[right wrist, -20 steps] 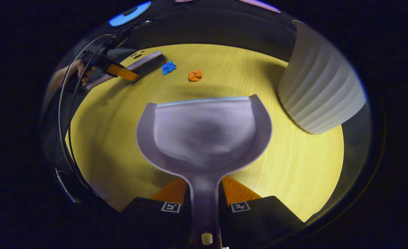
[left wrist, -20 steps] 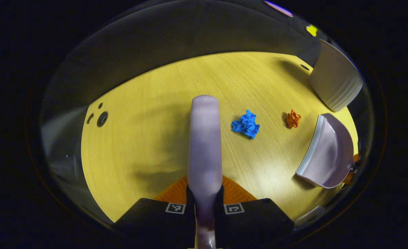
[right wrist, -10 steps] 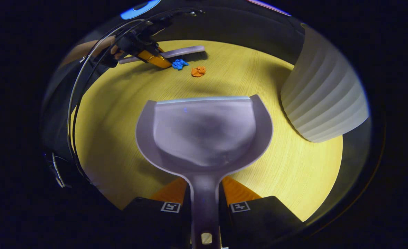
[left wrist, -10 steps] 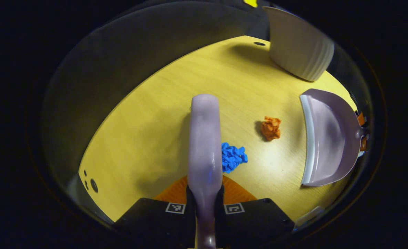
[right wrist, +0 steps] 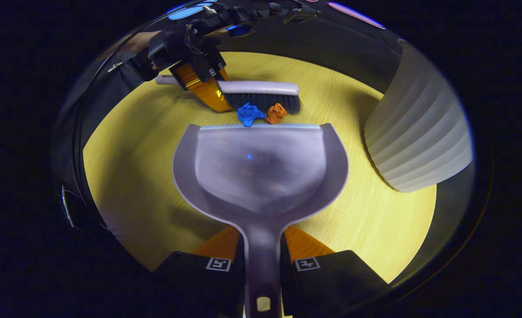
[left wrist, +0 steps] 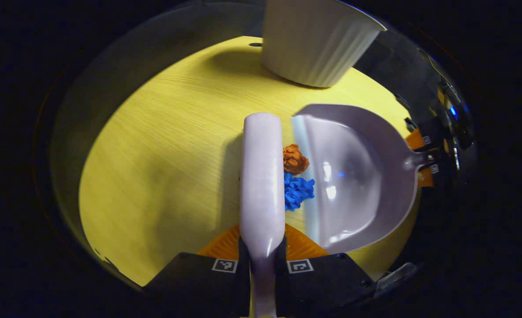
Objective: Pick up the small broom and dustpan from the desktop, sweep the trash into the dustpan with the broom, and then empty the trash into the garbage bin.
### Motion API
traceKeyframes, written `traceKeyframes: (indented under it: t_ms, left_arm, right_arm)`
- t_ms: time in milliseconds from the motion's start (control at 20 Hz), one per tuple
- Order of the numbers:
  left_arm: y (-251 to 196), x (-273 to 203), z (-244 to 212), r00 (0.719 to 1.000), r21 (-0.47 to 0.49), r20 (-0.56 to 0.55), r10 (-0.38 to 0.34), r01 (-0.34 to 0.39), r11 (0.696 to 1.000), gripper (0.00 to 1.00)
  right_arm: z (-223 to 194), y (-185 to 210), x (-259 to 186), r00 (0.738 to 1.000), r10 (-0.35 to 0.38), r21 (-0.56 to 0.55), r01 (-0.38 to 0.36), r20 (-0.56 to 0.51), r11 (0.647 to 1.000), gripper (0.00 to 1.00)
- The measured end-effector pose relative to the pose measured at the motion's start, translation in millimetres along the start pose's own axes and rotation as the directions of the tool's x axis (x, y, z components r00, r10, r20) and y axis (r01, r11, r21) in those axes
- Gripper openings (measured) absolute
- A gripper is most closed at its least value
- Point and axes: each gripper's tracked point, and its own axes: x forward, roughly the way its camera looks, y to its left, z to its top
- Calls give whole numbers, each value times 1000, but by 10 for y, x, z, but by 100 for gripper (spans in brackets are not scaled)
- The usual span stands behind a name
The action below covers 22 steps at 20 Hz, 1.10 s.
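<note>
Broom [left wrist: 262, 176] swept both paper wads to dustpan [left wrist: 358, 176] lip since earlier frame; blue wad [left wrist: 297, 192], orange wad [left wrist: 294, 159] now at 3 o'clock of brush, lip just beyond. Left gripper [left wrist: 261, 265] pinches broom handle, right gripper [right wrist: 262, 264] pinches dustpan handle.

Dim booth, bright yellow desktop [left wrist: 163, 145], glare spots on the dustpan [left wrist: 353, 176], heavy fisheye bending at edges.

Left gripper view: along broom [left wrist: 262, 176], near desktop [left wrist: 163, 154]. Right gripper view: opposite, along dustpan [right wrist: 261, 170]; both share trash
</note>
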Motion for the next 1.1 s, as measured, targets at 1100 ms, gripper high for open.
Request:
traceKeyframes:
  t_ms: [1100]
  left_arm:
    - [-776,-878,-1232,910,-569,312,275,-53,820,26]
  right_arm:
    - [74,-20,-623,992,-38,99,26,119,995,37]
